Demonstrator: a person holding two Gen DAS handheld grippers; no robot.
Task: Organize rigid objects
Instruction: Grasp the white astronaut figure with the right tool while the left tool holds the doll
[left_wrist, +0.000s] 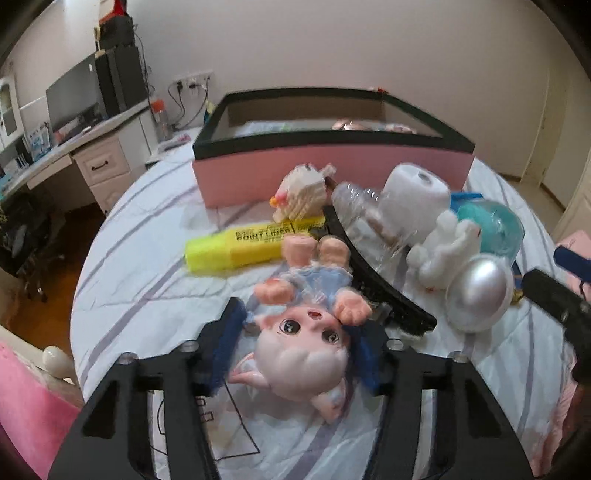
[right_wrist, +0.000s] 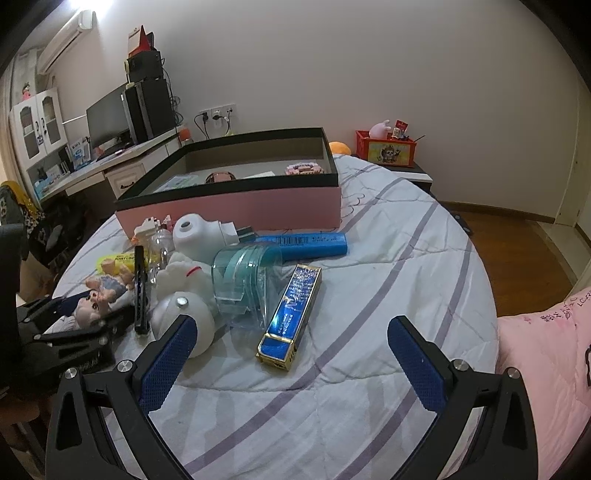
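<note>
The left gripper (left_wrist: 295, 343) has its jaws about the doll's (left_wrist: 306, 332) head near the bed's (left_wrist: 129, 280) front edge; whether they clamp it I cannot tell. A loose hold on that round head could drop it short of the box (left_wrist: 332, 166). The right gripper (right_wrist: 295, 350) hangs with jaws apart, empty.

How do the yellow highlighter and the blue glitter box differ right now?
The yellow highlighter is a rounded marker lying crosswise near the doll; the blue glitter box is flat, rectangular, gold-trimmed, lying lengthwise toward the right gripper. Both rest on the bedspread, outside the pink box.
</note>
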